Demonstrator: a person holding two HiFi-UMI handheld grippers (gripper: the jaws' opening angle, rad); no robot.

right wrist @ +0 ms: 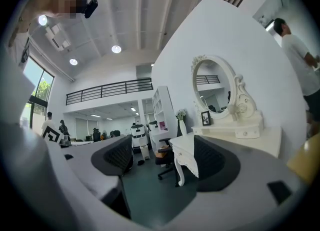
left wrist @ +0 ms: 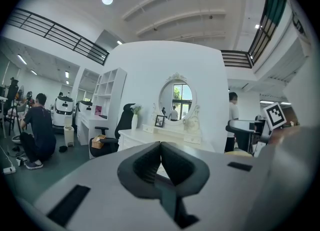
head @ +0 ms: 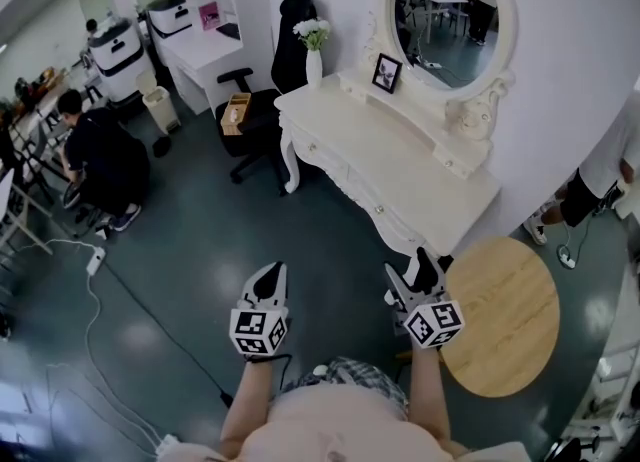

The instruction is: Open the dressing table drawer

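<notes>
- Head view: white carved dressing desk (head: pixel 400 165) against the white wall, well ahead of both tools. Its drawer fronts (head: pixel 345 182) run along the front edge and sit flush.
- On the desk: oval mirror (head: pixel 450 10), black picture frame (head: pixel 386 73), white vase of flowers (head: pixel 313 60).
- Black office chair (head: pixel 262 115) stands at the desk's far end; round wooden side table (head: pixel 510 320) stands just beside the near end.
- Left hand-held gripper (head: pixel 268 285) and right hand-held gripper (head: pixel 415 272) are held over the dark green floor, both short of the desk.
- Left gripper view: left hand-held gripper (left wrist: pixel 161 147) is clenched, jaws meeting at the tips with nothing held. The desk (left wrist: pixel 145 136) lies beyond.
- Right gripper view: right hand-held gripper (right wrist: pixel 165 162) is released, jaws wide apart. The desk corner (right wrist: pixel 185 147) shows through the gap, untouched.
</notes>
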